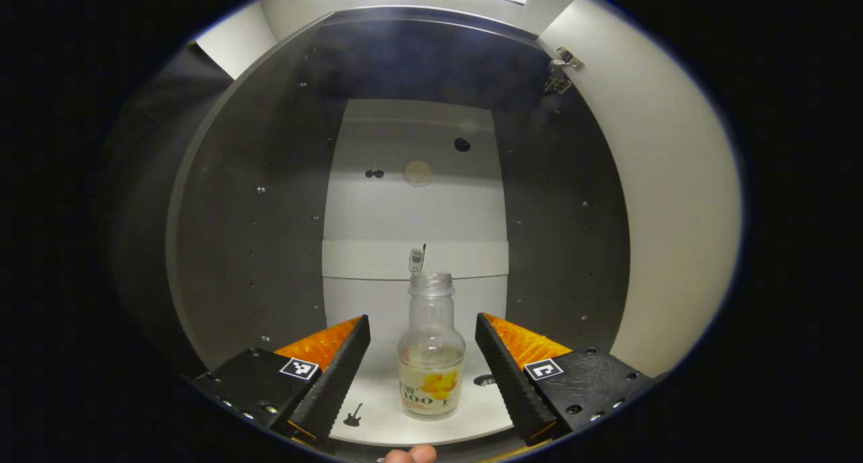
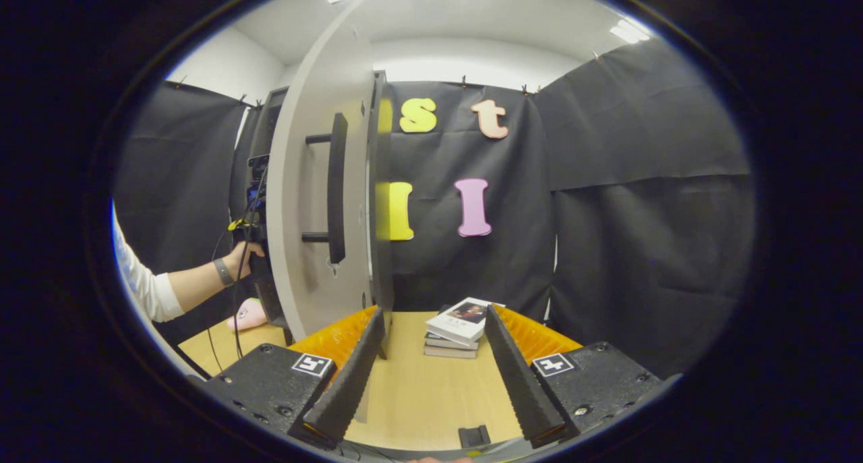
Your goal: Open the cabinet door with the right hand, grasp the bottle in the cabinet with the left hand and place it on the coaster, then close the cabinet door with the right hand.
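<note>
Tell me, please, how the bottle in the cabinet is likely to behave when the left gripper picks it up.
The bottle looks like clear plastic and nearly empty, so it is probably light. It stands tall on a narrow base, so a nudge from one of the fingers might tip it. Its smooth, rounded wall could slip.

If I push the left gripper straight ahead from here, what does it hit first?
The bottle. It stands upright on the cabinet floor, centred ahead of the open left gripper, so it would slide in between the fingers rather than strike one. Behind it is the cabinet's back wall. Depth is hard to judge.
</note>
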The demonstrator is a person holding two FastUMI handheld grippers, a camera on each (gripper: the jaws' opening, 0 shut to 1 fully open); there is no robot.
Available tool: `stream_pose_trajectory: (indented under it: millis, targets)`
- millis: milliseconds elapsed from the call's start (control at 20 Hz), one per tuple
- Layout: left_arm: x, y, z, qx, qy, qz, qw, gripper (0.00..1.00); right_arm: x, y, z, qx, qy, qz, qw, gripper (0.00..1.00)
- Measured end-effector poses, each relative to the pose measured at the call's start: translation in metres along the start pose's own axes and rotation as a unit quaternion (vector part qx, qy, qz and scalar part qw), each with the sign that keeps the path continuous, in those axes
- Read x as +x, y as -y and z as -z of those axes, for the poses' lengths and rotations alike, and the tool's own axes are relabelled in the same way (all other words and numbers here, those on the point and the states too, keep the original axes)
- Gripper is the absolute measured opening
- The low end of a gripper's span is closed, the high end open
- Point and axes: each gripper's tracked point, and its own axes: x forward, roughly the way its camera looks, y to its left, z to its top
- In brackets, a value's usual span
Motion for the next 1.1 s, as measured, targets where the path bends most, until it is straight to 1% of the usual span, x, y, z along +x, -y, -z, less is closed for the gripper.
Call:
stream_pose_trajectory:
  millis: [150,350,400,450,500,550,600,700,750,800,900,1100]
  targets:
    - [0.015,0.0,0.0,0.004,-0.003,-0.001,1.0,0.95,0.001,0.003,0.002,0.006,-0.003,0.008,1.0,0.93]
    - [0.025,0.005,0.0,0.011,-0.003,0.008,1.0,0.95,0.0,0.007,0.003,0.006,-0.005,0.016,1.0,0.93]
    - [0.026,0.005,0.001,0.012,-0.001,0.006,1.0,0.91,-0.001,0.007,0.003,0.007,-0.005,0.017,1.0,0.93]
    - [0.028,0.004,0.001,0.011,0.0,0.006,1.0,0.77,0.0,0.008,0.003,0.008,-0.003,0.018,1.0,0.93]
    - [0.029,0.005,0.003,0.008,-0.002,0.01,1.0,0.8,0.0,0.008,0.002,0.01,-0.002,0.018,1.0,0.93]
    - [0.031,0.006,0.004,0.005,-0.003,0.014,1.0,0.76,0.001,0.008,0.003,0.013,-0.002,0.018,1.0,0.93]
    - [0.032,0.003,0.003,0.006,-0.001,0.009,1.0,0.7,0.001,0.008,0.004,0.014,-0.003,0.019,1.0,0.93]
    - [0.033,-0.007,0.005,0.012,0.002,-0.012,1.0,0.58,0.002,0.008,0.004,0.017,-0.003,0.019,1.0,0.93]
    - [0.033,-0.009,0.004,0.009,0.004,-0.011,1.0,0.57,0.003,0.008,0.004,0.019,-0.002,0.019,1.0,0.93]
    - [0.031,-0.01,0.002,0.002,0.007,-0.009,1.0,0.45,0.003,0.006,0.003,0.022,0.0,0.017,1.0,0.93]
    - [0.025,-0.015,-0.005,-0.004,0.014,-0.013,1.0,0.46,0.008,0.002,0.001,0.027,0.004,0.012,1.0,0.93]
    - [-0.004,-0.021,-0.025,-0.005,0.029,-0.003,1.0,0.45,0.012,-0.007,-0.003,0.021,0.013,0.0,1.0,0.93]
